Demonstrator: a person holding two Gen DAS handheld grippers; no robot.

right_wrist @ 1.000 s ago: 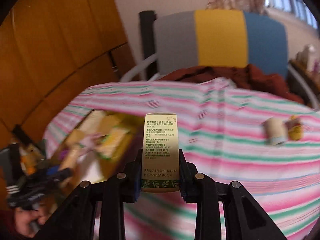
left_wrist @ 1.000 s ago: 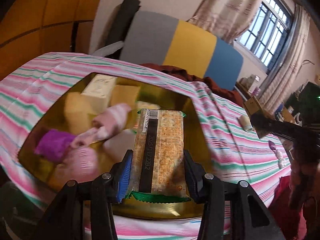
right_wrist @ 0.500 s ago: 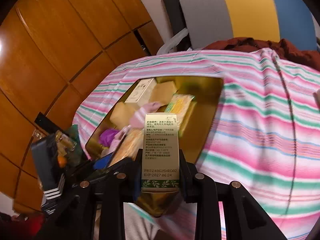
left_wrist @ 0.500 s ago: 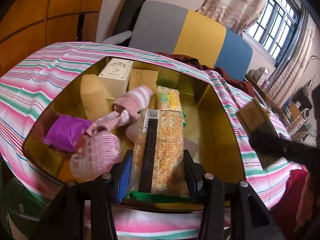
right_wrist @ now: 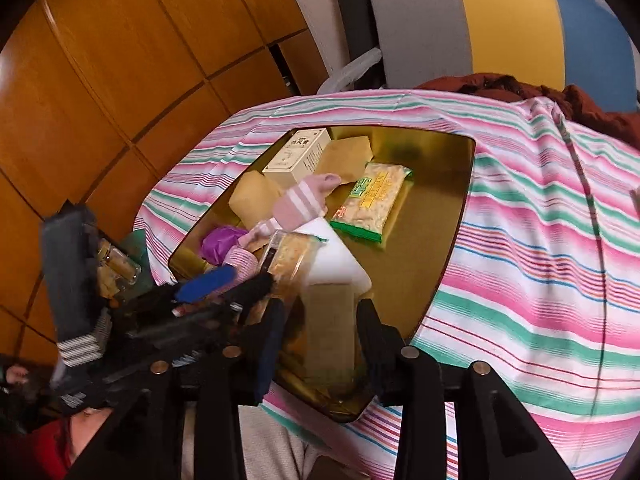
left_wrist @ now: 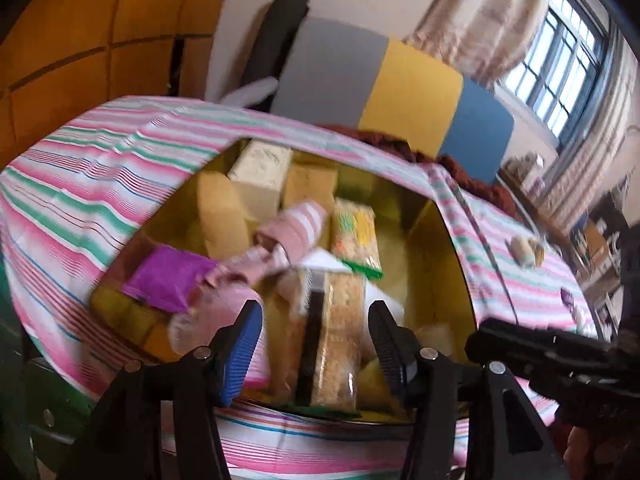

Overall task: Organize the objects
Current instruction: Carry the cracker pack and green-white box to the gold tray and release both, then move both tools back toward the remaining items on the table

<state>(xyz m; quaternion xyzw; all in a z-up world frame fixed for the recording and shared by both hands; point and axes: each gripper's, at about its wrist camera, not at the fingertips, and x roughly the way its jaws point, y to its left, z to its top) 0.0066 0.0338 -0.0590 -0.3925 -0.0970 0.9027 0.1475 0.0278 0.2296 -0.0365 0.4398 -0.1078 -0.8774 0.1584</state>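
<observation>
A gold tray [left_wrist: 448, 264] [right_wrist: 432, 240] on the striped tablecloth holds boxes, pink socks, a purple item and a green-edged snack pack [right_wrist: 372, 204]. My left gripper [left_wrist: 316, 344] is open over the tray's near end; the cracker pack [left_wrist: 336, 332] lies loose between its fingers, tilted into the tray. My right gripper [right_wrist: 320, 340] is open too; the tall tan box [right_wrist: 330, 332] sits blurred between its fingers at the tray's near edge. The left gripper also shows in the right wrist view [right_wrist: 224, 284].
A cream box [left_wrist: 260, 172], tan packets [left_wrist: 220, 216] and pink socks [left_wrist: 296, 228] crowd the tray's left half. Two small items [left_wrist: 528, 250] lie on the cloth at right. A grey-yellow-blue chair back [left_wrist: 400, 92] stands behind the table. Wood panelling is at left.
Both grippers have opened and let go: the cracker pack and the tan box have dropped into the tray. The right gripper has moved in over the tray's near edge.
</observation>
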